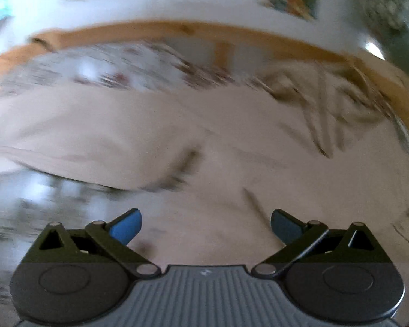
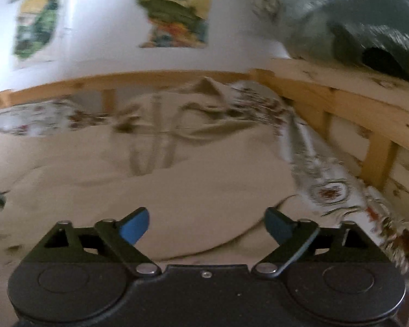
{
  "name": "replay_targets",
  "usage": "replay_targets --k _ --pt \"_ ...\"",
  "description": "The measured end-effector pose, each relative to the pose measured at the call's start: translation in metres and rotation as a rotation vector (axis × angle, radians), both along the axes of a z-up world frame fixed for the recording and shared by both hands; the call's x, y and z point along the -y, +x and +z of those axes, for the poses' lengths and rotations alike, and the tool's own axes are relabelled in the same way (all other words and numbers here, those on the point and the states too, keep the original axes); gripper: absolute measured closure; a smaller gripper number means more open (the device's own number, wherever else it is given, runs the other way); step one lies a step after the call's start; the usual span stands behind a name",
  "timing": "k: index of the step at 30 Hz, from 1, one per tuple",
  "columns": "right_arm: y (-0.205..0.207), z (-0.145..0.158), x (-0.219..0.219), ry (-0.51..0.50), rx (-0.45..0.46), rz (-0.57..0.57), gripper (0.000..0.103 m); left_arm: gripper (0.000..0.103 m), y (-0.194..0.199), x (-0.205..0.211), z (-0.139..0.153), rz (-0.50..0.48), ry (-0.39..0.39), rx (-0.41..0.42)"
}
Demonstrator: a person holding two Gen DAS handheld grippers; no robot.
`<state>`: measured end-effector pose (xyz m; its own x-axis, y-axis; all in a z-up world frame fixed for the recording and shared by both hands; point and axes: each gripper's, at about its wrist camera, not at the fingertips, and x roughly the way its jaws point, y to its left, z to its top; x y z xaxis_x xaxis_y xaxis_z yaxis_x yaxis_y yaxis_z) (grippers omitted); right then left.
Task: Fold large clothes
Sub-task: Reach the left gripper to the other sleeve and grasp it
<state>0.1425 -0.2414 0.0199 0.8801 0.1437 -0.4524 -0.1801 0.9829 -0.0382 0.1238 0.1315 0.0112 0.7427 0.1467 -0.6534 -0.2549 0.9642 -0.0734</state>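
Both grippers hover level above the beige garment (image 2: 155, 179) spread on the bed. The left gripper (image 1: 206, 226) is spread wide, holding nothing. The right gripper (image 2: 206, 224) likewise gapes empty, pointing toward the wooden bed rail (image 2: 161, 80).

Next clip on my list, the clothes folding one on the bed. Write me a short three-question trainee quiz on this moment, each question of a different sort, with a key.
1. True or false: the left tongs are shut on the beige garment.
2. Multiple choice: in the right wrist view, the wooden bed rail runs A) only behind the garment, B) behind it and along its right side, C) nowhere in view.
3. Fill in: the patterned bedding beside the right tongs lies to the garment's ______ side in that view.

Key
1. False: both sets of tongs are open, with nothing between their blue fingers.
2. B.
3. Right.
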Motion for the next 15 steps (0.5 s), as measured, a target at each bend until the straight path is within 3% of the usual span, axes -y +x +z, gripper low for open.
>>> replay_targets --k 5,9,13,15 --pt "-0.038 -0.002 -0.026 0.063 -0.045 0.051 0.001 0.001 -0.046 -0.079 0.030 0.266 0.041 0.037" --pt "-0.058 -0.017 -0.047 0.071 -0.138 0.097 0.001 0.001 -0.058 -0.135 0.036 0.483 0.041 0.110" --pt "-0.077 -0.033 -0.065 0.051 -0.175 0.131 0.001 0.001 -0.048 -0.171 0.026 0.553 -0.031 0.120" --pt "-0.086 -0.038 -0.070 0.028 -0.183 0.160 0.001 0.001 -0.042 -0.190 0.016 0.628 -0.129 0.076"
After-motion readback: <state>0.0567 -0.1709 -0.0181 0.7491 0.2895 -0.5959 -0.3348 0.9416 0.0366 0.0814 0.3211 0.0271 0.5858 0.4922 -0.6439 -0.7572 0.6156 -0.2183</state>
